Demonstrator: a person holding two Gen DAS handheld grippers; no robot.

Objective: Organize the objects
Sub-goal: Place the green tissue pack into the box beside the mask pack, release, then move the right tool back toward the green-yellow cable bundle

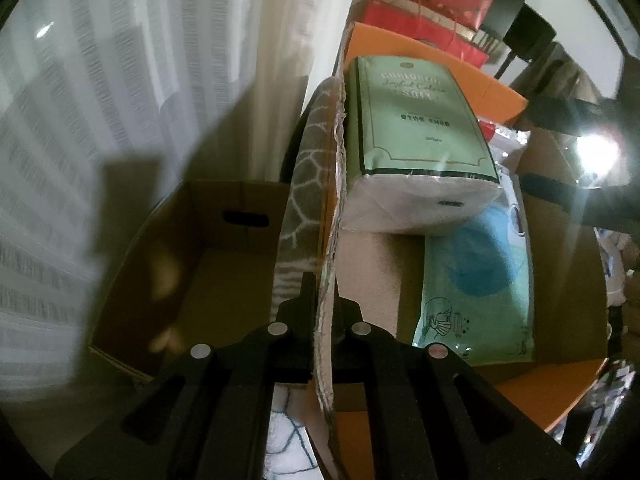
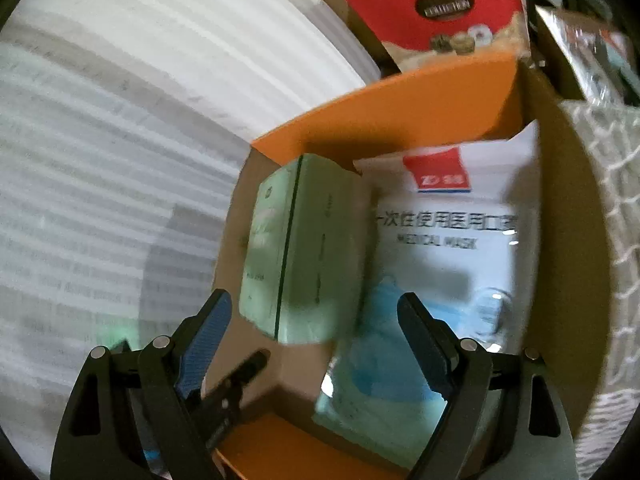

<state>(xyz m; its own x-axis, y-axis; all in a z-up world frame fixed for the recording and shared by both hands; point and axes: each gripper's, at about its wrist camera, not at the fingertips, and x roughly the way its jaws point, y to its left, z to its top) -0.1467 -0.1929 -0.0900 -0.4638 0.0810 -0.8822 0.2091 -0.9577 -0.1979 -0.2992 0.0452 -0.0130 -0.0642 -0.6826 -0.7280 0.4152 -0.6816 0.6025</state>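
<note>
Two tools are at work over one brown box [image 2: 560, 216] with orange flaps. The right tool [image 2: 316, 320] is wide open and holds nothing. The green tissue pack [image 2: 304, 248] lies in the box, right in front of it and a bit to the left, between its two fingers as we look. The pack's long side runs away from the tool. The mask bag [image 2: 452, 240] lies flat beside it and partly under it. The left tool [image 1: 320, 320] is closed on the edge of a grey towel [image 1: 304, 184] by the box wall. So the right tool is the free one to reach the pack.
</note>
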